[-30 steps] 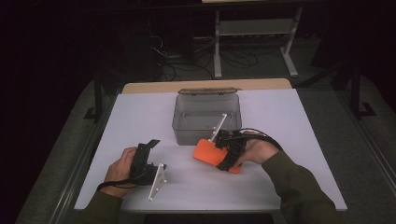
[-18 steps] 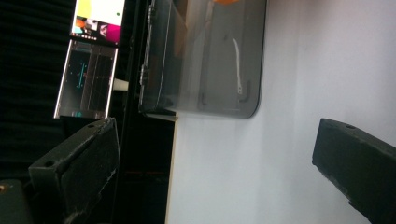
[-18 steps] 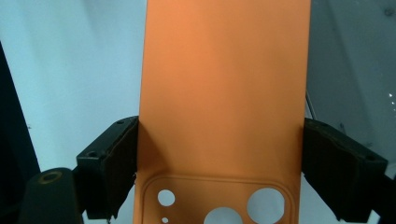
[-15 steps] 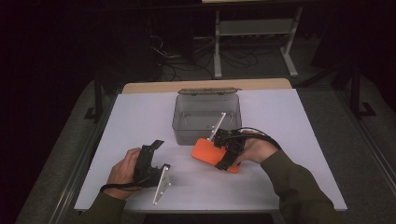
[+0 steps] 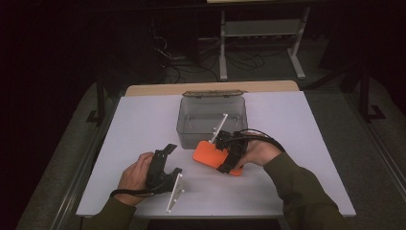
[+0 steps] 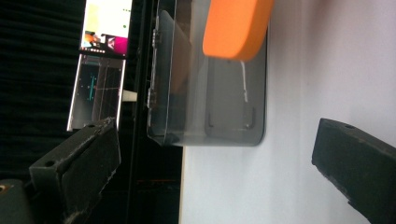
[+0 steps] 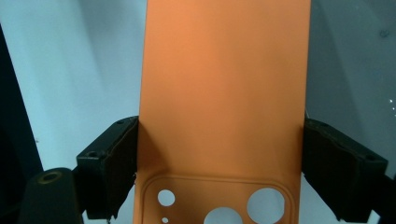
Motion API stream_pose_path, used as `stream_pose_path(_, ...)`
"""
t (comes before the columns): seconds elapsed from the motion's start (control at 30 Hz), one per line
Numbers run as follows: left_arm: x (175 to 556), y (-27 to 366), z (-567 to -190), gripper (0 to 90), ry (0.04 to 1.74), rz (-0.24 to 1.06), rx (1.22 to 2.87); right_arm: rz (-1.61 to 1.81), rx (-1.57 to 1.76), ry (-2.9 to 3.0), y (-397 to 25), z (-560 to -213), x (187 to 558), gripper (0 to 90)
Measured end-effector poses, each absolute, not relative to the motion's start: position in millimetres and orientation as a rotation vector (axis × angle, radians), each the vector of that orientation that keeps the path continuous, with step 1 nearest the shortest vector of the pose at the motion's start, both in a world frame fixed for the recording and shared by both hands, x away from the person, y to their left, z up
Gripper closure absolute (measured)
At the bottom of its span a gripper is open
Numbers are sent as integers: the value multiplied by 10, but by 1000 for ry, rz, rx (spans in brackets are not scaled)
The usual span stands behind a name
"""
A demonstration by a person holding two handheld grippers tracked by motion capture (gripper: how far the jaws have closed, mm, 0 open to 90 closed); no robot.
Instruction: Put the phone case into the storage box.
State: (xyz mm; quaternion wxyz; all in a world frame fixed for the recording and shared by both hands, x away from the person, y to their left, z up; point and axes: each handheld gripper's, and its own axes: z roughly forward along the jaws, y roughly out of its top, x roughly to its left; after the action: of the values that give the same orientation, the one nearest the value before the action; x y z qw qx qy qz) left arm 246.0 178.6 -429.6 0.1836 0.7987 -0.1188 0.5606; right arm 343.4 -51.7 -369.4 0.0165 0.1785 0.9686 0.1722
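An orange phone case [image 5: 207, 153] with camera cut-outs hangs just in front of a clear grey plastic box [image 5: 210, 120] at the table's middle. My right gripper [image 5: 225, 157] is shut on the case. In the right gripper view both pads press the long edges of the case [image 7: 224, 93], at the camera-hole end, with my right gripper [image 7: 224, 172] seen across it. My left gripper [image 5: 171, 160] sits low at the front left, open and holding nothing. In the left gripper view my left gripper [image 6: 219, 177] has its jaws far apart, with the box [image 6: 210, 93] and the case [image 6: 236, 25] ahead.
The white table top [image 5: 297, 124] has bare room left and right of the box. The box lid [image 5: 213, 93] stands open at its far side. A metal rack [image 5: 261, 28] and floor cables lie beyond the table. A lit screen [image 6: 105, 23] shows off to one side.
My left gripper has slid a little to the right, toward the case. The right gripper and the orange case have edged slightly left.
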Motion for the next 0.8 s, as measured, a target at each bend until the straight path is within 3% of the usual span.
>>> stream_pose_path(0.8, 2422, 1455, -4328, 31, -415, 1628, 2223, 524, 556, 3019, -361, -3673, 3485, 154)
